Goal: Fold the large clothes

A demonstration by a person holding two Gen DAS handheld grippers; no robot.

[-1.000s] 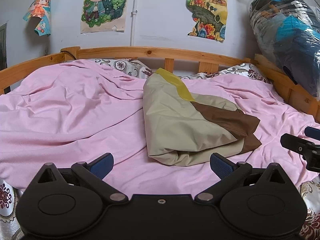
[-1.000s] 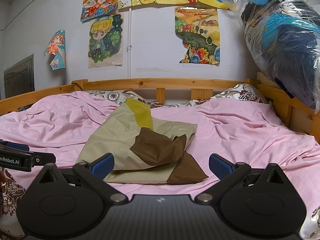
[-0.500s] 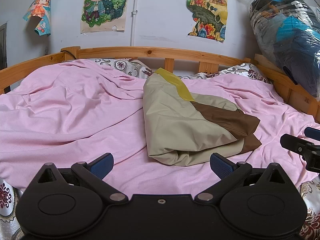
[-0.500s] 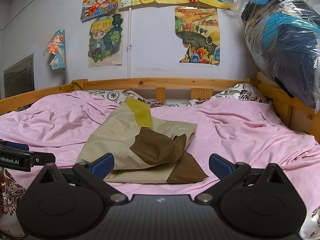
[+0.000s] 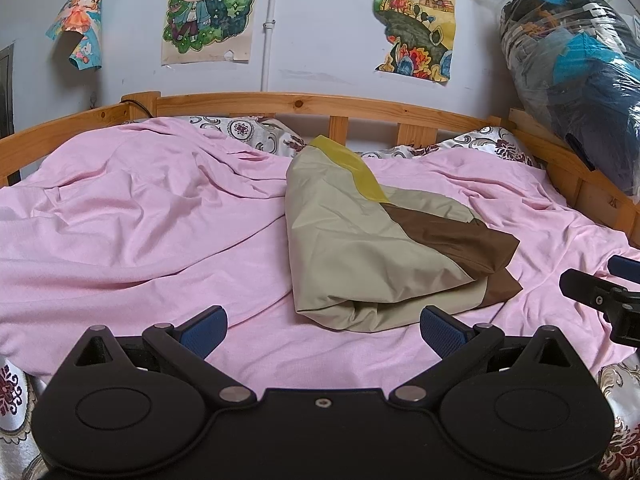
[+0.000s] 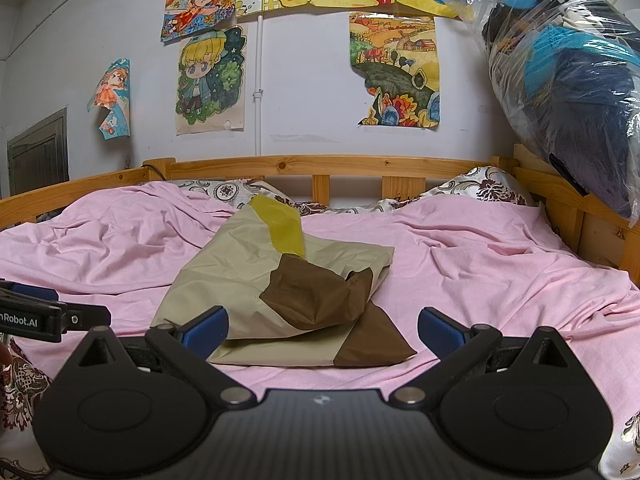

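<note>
A folded garment [image 5: 360,252], beige with brown and yellow panels, lies on the pink sheet [image 5: 140,232] in the middle of the bed. It also shows in the right wrist view [image 6: 272,292]. My left gripper [image 5: 322,330] is open and empty, held at the bed's near edge just short of the garment's front fold. My right gripper [image 6: 322,330] is open and empty, its left finger in front of the garment's near left corner. The right gripper shows at the right edge of the left wrist view [image 5: 600,292]. The left gripper shows at the left edge of the right wrist view [image 6: 48,316].
A wooden bed rail [image 6: 320,164] runs around the back and both sides. Patterned pillows [image 6: 472,190] lie against the headboard. A plastic bag of dark clothes [image 6: 568,92] hangs over the right rail. Posters [image 6: 210,80] cover the wall.
</note>
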